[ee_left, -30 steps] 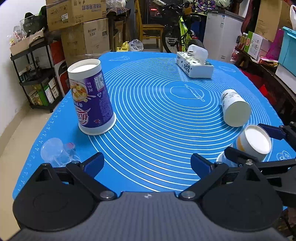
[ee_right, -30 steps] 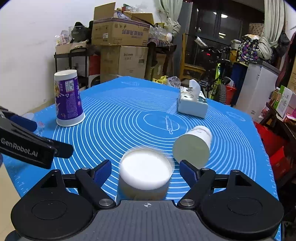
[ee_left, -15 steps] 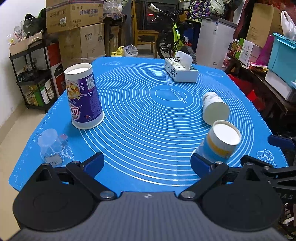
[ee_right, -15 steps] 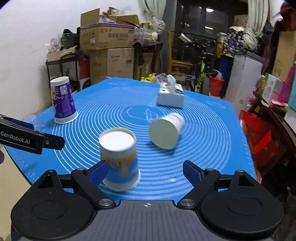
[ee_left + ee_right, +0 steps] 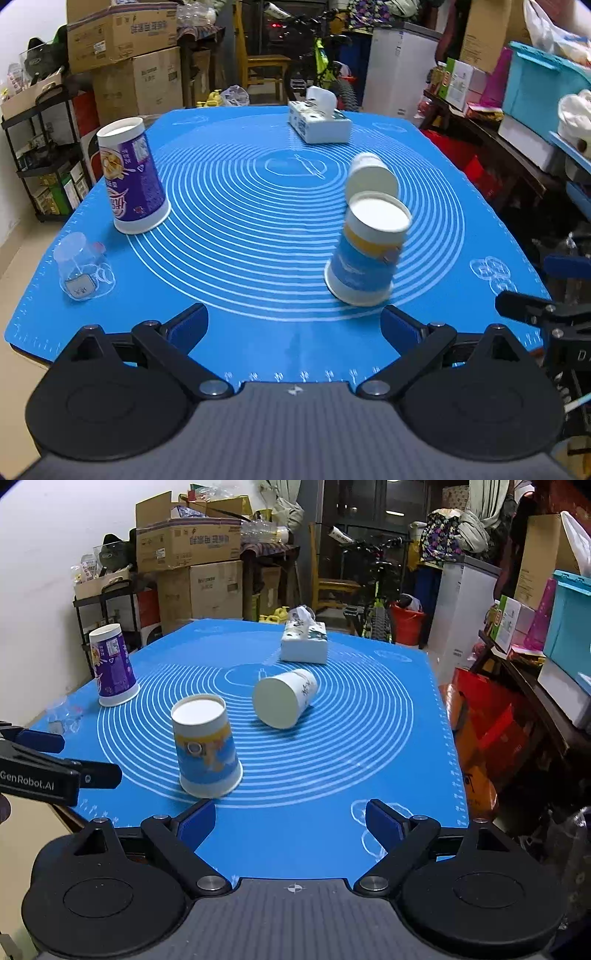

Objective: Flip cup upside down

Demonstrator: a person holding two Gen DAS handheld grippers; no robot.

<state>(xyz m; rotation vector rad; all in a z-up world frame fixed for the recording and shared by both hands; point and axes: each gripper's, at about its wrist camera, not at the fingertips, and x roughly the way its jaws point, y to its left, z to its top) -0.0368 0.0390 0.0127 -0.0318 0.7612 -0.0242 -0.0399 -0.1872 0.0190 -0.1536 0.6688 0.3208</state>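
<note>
Both the left gripper point(image 5: 293, 325) and the right gripper point(image 5: 290, 821) have jaws spread apart, holding nothing. Just beyond them the blue-and-yellow cup point(image 5: 206, 746) stands mouth-down on the blue ringed mat point(image 5: 369, 746). Cardboard boxes point(image 5: 188, 546) and a bicycle point(image 5: 373, 602) crowd the room. "GenRobot.AI" marks the left gripper's side.

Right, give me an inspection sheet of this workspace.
Surface: blue silicone mat with white rings.
Job's things: blue-and-yellow paper cup upside down, rim on the mat; purple cup upside down; white cup lying on its side.
Clutter: tissue box; clear plastic cup at the mat's left edge.
Grippers: left gripper and right gripper open, holding nothing.
Cables: nothing seen.
Surroundings: cardboard boxes, bicycle.
</note>
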